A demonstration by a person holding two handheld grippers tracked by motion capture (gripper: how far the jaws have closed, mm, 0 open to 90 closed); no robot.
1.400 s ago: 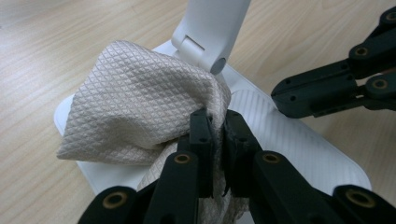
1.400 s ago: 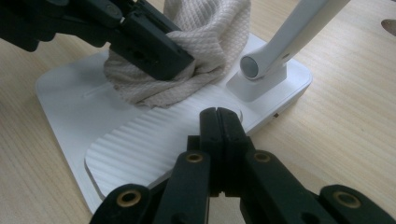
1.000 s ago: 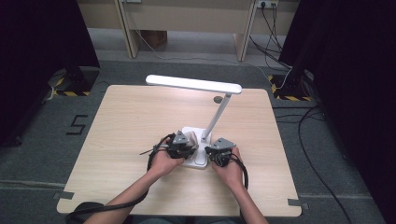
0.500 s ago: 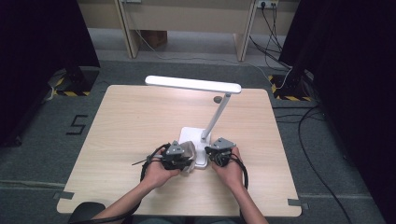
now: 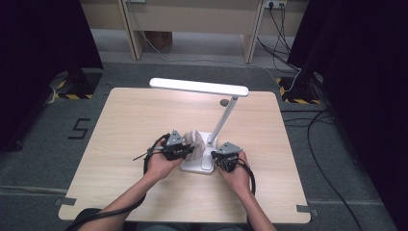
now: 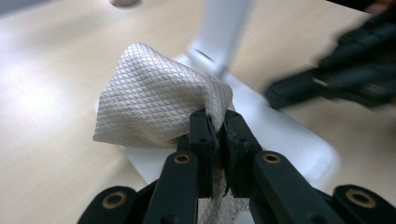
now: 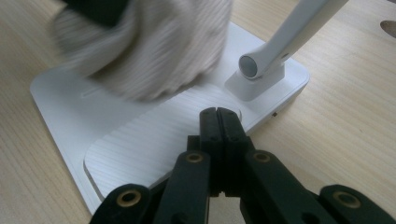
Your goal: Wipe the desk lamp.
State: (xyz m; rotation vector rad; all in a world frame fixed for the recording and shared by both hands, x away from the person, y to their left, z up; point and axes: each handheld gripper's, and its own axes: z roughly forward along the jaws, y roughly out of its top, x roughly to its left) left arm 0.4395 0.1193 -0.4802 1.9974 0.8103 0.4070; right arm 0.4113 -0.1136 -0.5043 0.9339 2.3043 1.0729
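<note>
Here, a white cloth (image 6: 154,105) is pinched between the closed jaws of the left gripper (image 6: 215,126), at nine o'clock on the lamp base (image 7: 140,144). The right gripper (image 7: 219,116), jaws shut and empty, is rested on the base at three o'clock.

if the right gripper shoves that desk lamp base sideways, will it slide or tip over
Probably slides: the lamp base is broad, flat and smooth on the table. Tipping seems possible if pushed higher, since the long head overhangs well past the base on a slanted arm.

Even indoor light; gripper views blur beyond the jaws.
</note>
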